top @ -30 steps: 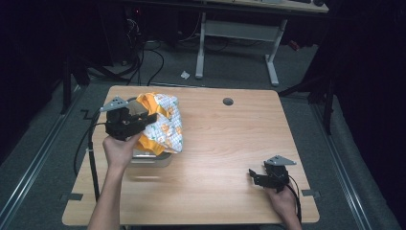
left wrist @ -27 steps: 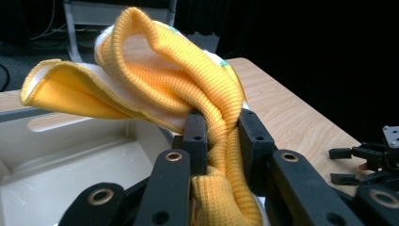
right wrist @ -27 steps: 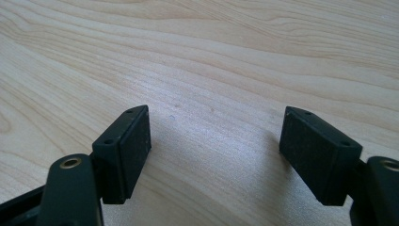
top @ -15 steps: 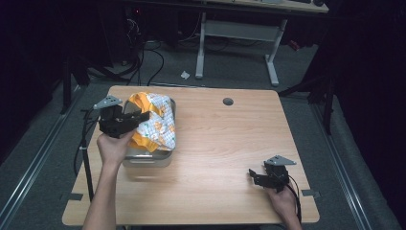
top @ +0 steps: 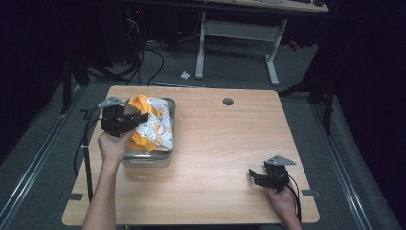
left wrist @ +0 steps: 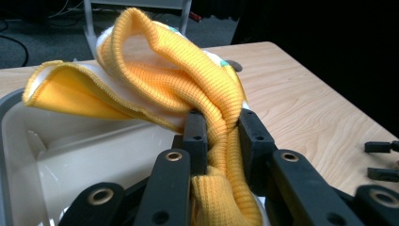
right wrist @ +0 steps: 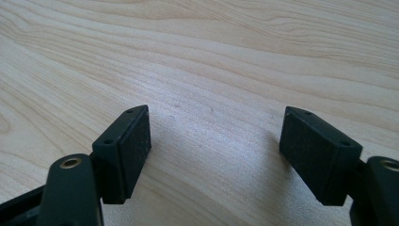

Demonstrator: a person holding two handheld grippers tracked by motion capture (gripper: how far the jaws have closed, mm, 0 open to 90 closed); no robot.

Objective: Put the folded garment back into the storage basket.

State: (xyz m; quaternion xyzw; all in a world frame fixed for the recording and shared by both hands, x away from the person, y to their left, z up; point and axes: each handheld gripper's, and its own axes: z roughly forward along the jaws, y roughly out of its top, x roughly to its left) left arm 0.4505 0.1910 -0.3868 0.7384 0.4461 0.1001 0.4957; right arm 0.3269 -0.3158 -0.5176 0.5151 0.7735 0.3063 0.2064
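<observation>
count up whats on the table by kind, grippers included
grippers: 2, the left gripper shut on the garment, the right gripper open on the bare wood
yellow patterned garment: 1, draped over the tub
grey plastic tub: 1
total: 4

A light wooden bench [top: 215, 158] with rounded corners takes up the middle of the high view, standing on grey floor [top: 48, 158]. A dark round hole [top: 228, 101] sits in its top near the far edge, right of centre. A pale rectangular tub [top: 146, 160] stands directly on the bench at centre left of the frame. At lower right, the right hand-held gripper [top: 258, 178] sits low on the bare wood, jaws spread apart.
</observation>
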